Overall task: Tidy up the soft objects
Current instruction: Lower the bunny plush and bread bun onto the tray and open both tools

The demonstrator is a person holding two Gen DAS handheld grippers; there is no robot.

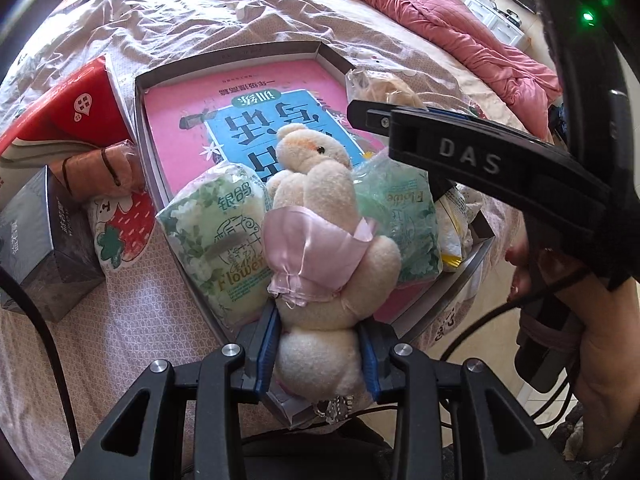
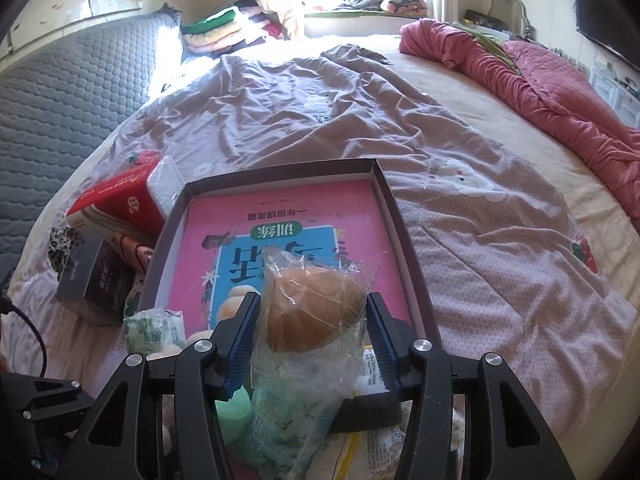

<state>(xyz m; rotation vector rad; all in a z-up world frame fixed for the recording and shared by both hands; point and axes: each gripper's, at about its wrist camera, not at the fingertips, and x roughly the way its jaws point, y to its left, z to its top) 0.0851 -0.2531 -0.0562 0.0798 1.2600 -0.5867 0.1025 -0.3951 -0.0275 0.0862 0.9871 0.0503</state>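
1. Left wrist view, nearest: left gripper [image 1: 320, 354] clenched on the plush rabbit [image 1: 320, 240], blue pads pressing its lower body, head up over the tray.
2. Probably light and squashy; best gripped at the thick torso, not the thin pink satin skirt, which looks slippery.
3. Just behind: two green tissue packs [image 1: 216, 236] flanking the toy, at the near end of the grey tray [image 1: 140, 120] on the pink book [image 1: 192, 92].
4. Right wrist view: right gripper [image 2: 312, 340] grasping a bagged brown soft item [image 2: 312, 308] above the tray; crinkly film likely to slide, so firmer at the bulge.
5. Farther: red tissue box [image 2: 116, 196], rumpled bedsheet [image 2: 320, 100].
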